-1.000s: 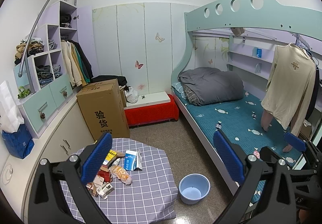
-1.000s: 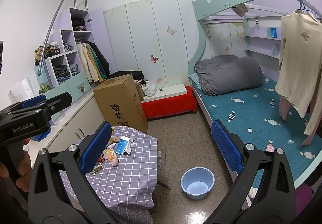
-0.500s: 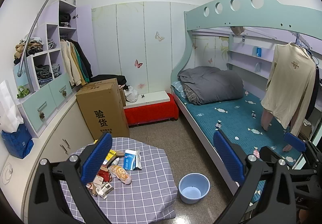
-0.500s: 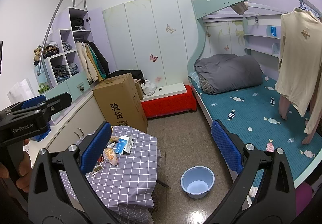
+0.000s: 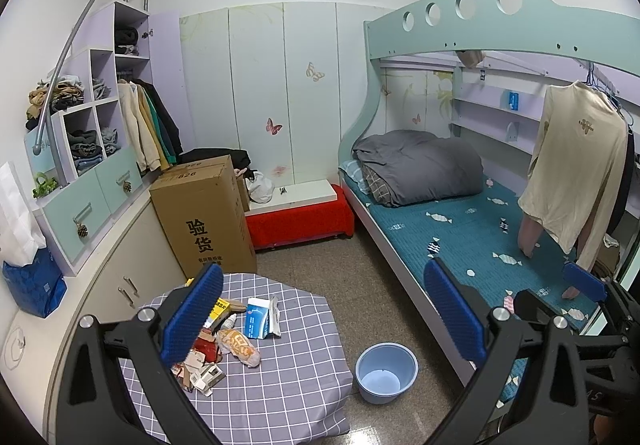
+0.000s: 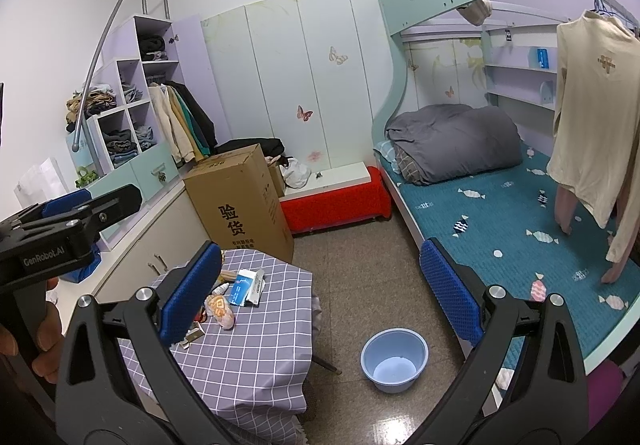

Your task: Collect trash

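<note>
Right now both of your grippers are held up high over the room, well apart from the trash. Your left gripper [image 5: 324, 315] has its blue pads spread wide with nothing between them, and your right gripper [image 6: 320, 289] is the same: jaws wide apart, holding nothing. In the right wrist view your left gripper also shows at the left edge, with your fingers wrapped around its handle.

The trash pile [image 5: 218, 345] lies on the small table [image 5: 280, 385] with the grey checked cloth, gathered toward the table's left side. You can pick out a blue and white carton [image 5: 258, 323], an orange snack wrapper [image 5: 238, 347] just beside it, and a heap of torn red and white packaging [image 5: 200, 369] nearer the front edge. Part of the pile is hidden behind your left gripper's pad.

The light blue bucket [image 5: 386, 371] stands on the floor just to the right of the table, between it and the bunk bed [image 5: 472, 237]. A tall cardboard box [image 5: 204, 217] stands behind the table.
</note>
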Tool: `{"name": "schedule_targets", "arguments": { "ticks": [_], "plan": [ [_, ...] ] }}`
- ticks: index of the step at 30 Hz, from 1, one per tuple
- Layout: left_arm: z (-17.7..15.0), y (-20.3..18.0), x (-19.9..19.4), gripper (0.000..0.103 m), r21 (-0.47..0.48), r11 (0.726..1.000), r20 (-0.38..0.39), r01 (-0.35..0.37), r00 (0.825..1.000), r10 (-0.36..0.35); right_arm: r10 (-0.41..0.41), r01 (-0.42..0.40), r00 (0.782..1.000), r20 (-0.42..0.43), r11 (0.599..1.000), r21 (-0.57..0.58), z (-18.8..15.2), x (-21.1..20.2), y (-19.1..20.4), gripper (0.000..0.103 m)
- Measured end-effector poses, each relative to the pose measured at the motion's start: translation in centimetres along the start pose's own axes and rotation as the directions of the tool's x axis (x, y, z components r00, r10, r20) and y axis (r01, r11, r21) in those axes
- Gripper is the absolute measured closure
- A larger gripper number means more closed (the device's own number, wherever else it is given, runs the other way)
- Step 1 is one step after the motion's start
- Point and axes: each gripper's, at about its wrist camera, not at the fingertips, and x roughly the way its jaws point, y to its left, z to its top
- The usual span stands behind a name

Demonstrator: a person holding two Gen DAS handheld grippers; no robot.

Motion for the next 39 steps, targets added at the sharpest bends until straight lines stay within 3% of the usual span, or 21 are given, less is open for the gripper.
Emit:
{"name": "schedule_targets", "arguments": {
  "ticks": [23, 33, 39],
  "plan": [
    [-0.4, -0.5, 1.0, 0.004, 0.018, 1.0, -0.018, -0.001, 1.0, 0.001, 0.013, -0.013, 1.0, -0.02, 1.0, 0.027, 0.4, 1.0, -1.3, 0.006],
    [-1.0, -1.4, 1.9, 0.004, 0.015, 1.0, -0.061, -0.018, 0.998, 0.019, 0.05, -0.048, 0.997, -0.06, 0.998, 0.046, 0.4, 2.2, -2.9, 0.006],
    [-1.8, -0.9, 3.1, 0.004, -0.002, 0.999, -0.12, -0.042, 0.992, 0.041, 0.087, -0.079, 0.988, -0.125, 0.995, 0.066, 0.0, 3.9, -3.2, 0.006]
  ]
}}
